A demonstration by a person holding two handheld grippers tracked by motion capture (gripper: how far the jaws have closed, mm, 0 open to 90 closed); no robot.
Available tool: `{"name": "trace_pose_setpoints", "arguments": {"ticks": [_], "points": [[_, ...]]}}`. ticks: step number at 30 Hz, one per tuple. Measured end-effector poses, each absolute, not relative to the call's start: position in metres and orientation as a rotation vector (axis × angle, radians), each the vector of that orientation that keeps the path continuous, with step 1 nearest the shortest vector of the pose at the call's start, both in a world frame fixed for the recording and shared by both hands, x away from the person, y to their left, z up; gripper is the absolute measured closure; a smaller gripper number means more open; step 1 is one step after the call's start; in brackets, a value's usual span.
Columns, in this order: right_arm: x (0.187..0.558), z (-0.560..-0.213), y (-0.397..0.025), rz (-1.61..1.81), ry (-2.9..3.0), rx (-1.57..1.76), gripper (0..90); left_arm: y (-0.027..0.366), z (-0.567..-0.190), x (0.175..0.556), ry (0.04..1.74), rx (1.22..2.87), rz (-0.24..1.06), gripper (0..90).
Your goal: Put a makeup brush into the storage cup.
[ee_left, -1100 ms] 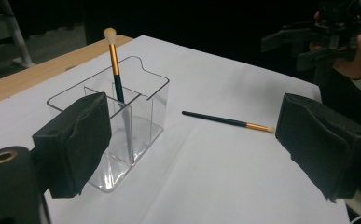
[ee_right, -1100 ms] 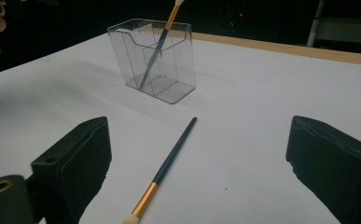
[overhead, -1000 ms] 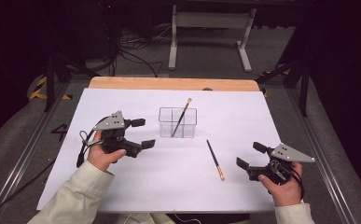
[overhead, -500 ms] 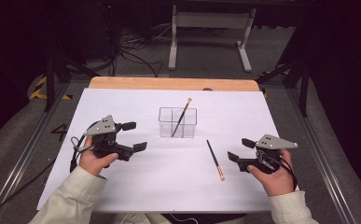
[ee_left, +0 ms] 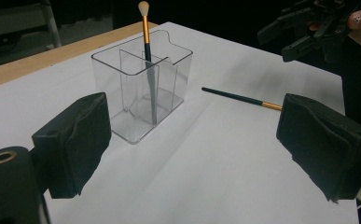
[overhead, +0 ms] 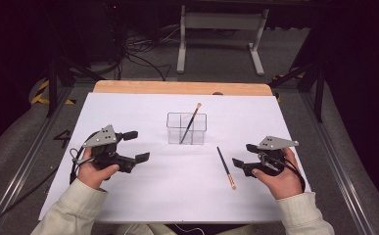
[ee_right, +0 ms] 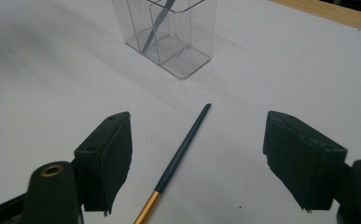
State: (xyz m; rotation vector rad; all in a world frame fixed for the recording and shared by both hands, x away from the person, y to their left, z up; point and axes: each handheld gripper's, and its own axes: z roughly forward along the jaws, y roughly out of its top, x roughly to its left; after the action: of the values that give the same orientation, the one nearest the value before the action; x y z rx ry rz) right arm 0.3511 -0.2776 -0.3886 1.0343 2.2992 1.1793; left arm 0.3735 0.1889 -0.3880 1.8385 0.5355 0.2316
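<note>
A clear plastic holder with compartments stands in the middle of the white table cover. One dark-handled brush leans inside it, pale tip up. A second brush with a gold ferrule lies flat on the cover to the holder's right. My right gripper is open just right of that lying brush; in the right gripper view the brush runs between the spread jaws. My left gripper is open to the left of the holder, with nothing between its jaws.
The white cover spans most of the table, with a strip of bare wood at the far edge. Beyond the table are a metal stand's legs and cables on a dark floor.
My right gripper has moved left and forward toward the lying brush. My left gripper has drifted slightly left and toward the front edge. Both brushes stay put.
</note>
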Motion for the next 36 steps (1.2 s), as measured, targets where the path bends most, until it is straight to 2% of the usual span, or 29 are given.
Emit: {"name": "trace_pose_setpoints", "arguments": {"ticks": [3, 10, 21, 24, 30, 36], "points": [[0.356, -0.387, -0.274, 1.156, 2.327, 1.043, 24.1, 0.190, -0.387, 0.373, 0.534, 1.842, 0.245, 13.5], [0.366, -0.383, -0.265, 1.061, 2.392, 1.089, 24.1, 0.190, -0.389, 0.374, 0.549, 1.830, 0.233, 7.1], [0.382, -0.381, -0.248, 0.874, 2.527, 1.107, 25.0, 0.197, -0.392, 0.373, 0.570, 1.747, 0.239, 3.3], [0.385, -0.380, -0.245, 0.836, 2.556, 1.109, 26.4, 0.195, -0.393, 0.372, 0.561, 1.763, 0.219, 5.6], [0.393, -0.377, -0.238, 0.739, 2.604, 1.130, 28.8, 0.193, -0.394, 0.372, 0.577, 1.763, 0.195, 3.5], [0.397, -0.377, -0.234, 0.674, 2.638, 1.123, 29.7, 0.199, -0.395, 0.370, 0.605, 1.783, 0.231, 4.4]]}}
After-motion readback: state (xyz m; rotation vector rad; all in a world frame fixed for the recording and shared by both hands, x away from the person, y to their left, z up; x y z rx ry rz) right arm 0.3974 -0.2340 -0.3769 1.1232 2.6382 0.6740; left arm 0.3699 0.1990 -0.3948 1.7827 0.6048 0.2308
